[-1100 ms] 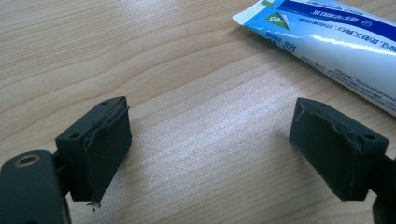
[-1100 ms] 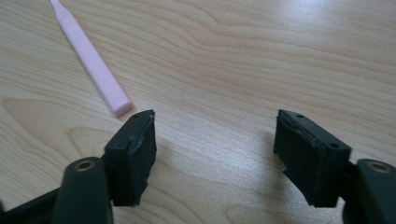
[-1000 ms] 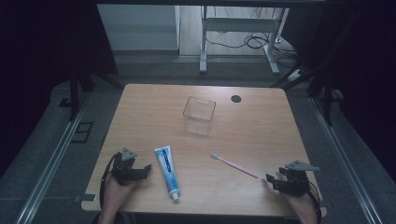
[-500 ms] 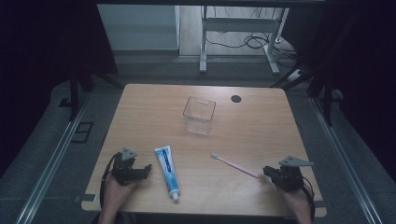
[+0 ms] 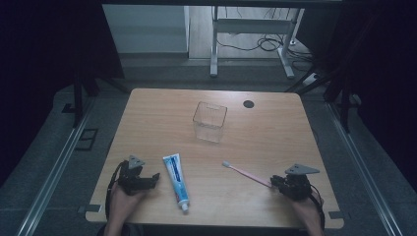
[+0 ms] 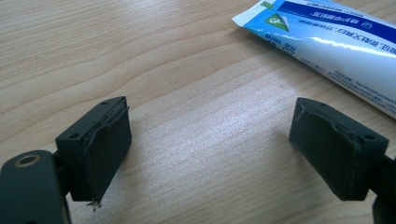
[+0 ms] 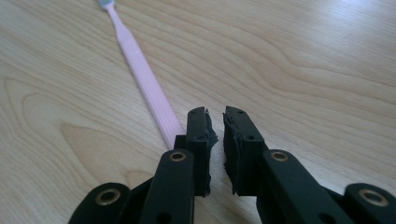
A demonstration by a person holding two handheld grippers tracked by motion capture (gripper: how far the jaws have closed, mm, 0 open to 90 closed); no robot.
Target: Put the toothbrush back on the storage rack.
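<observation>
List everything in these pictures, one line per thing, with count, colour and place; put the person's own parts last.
table: one, light wood, centre of the high view.
clear container: one, transparent, upright near the table's middle.
toothpaste tube: one, white and blue, lying flat near the front edge, just right of the left tongs.
toothbrush: one, pink handle with pale head, lying flat, its handle end beside the right tongs.
round hole cover: one, black, far side of the table.
metal stand: one, grey, on the floor beyond the table, cables beside it.
left tongs: one, black, jaws wide apart above bare wood.
right tongs: one, black, jaws nearly together, the toothbrush handle alongside the left jaw, not between them.
hands: two, at the front edge.
</observation>
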